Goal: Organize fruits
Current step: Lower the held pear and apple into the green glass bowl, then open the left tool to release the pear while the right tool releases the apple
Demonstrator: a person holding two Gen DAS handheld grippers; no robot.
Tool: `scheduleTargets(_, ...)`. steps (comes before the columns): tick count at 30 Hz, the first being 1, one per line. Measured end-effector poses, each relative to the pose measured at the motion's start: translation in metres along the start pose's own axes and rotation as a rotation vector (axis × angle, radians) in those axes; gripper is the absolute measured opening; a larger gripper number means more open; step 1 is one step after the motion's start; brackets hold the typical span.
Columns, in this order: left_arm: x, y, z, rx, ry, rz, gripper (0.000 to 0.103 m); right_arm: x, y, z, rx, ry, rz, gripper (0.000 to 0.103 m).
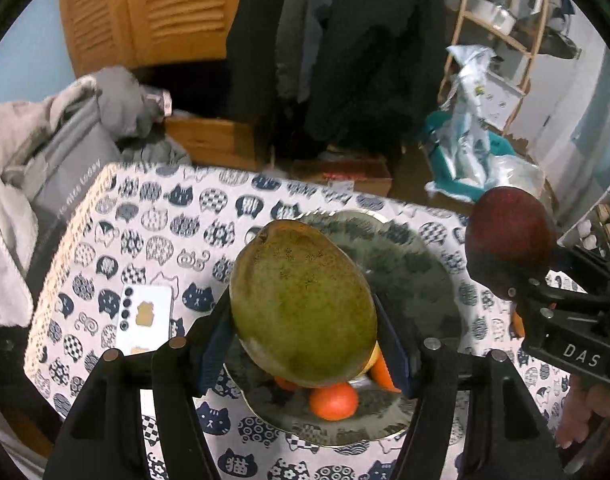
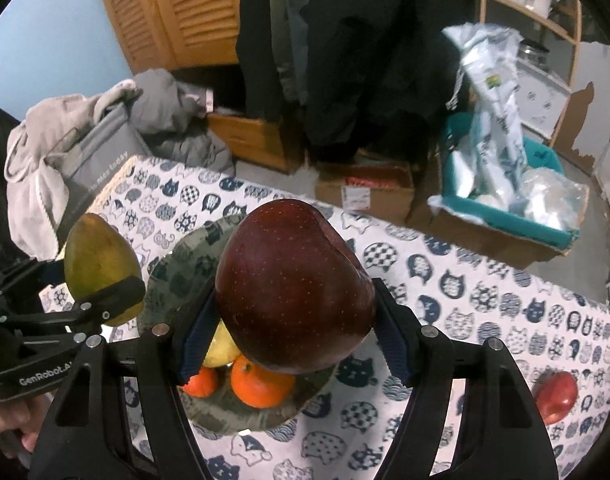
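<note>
My left gripper (image 1: 303,320) is shut on a green mango (image 1: 301,304) and holds it above a grey-green plate (image 1: 421,276). My right gripper (image 2: 295,320) is shut on a dark red apple (image 2: 293,288), also above the plate (image 2: 177,268). The plate holds two oranges (image 2: 261,386), one seen in the left wrist view (image 1: 333,400), and a yellow fruit (image 2: 221,348). The mango shows at the left of the right wrist view (image 2: 101,268); the dark apple shows at the right of the left wrist view (image 1: 509,236). A second red apple (image 2: 555,396) lies on the cloth to the right.
The table has a cat-print cloth (image 1: 153,224). A white phone (image 1: 145,320) lies on it left of the plate. Behind the table are a grey bag with clothes (image 1: 57,168), cardboard boxes (image 2: 365,192) and a teal bin of plastic bags (image 2: 505,184).
</note>
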State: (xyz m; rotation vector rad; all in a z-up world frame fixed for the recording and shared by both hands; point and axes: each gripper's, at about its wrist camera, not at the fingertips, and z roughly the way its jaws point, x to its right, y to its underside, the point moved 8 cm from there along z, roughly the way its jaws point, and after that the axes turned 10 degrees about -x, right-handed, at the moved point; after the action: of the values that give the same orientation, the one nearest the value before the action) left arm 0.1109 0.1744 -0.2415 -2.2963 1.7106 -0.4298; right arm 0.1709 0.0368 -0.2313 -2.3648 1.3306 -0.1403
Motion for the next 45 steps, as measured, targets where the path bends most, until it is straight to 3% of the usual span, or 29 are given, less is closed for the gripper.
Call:
scheduleTargets(12,-0.030,0.009,0.056,-0.116,-0.001,-0.086,0.068,-0.008,0.008,0.065,-0.128,0.000,-0.021,0.072)
scheduleTargets(23,-0.030,0.017,0.087,-0.186,-0.009,-0.080,0.068,-0.003,0.016,0.085,-0.170,-0.003,-0.017,0.072)
scheduleTargets(37,-0.031,0.017,0.092,-0.205,-0.007,-0.086,0.069,-0.003,0.019,0.096,-0.200,-0.018,-0.008,0.072)
scheduleTargets(41,-0.027,0.012,0.079,-0.157,0.000,-0.068,0.081,-0.004,0.020,0.099,-0.218,-0.025,-0.004,0.072)
scheduleTargets(45,-0.025,0.012,0.071,-0.147,-0.011,-0.055,0.081,-0.007,0.024,0.105,-0.245,-0.026,-0.013,0.073)
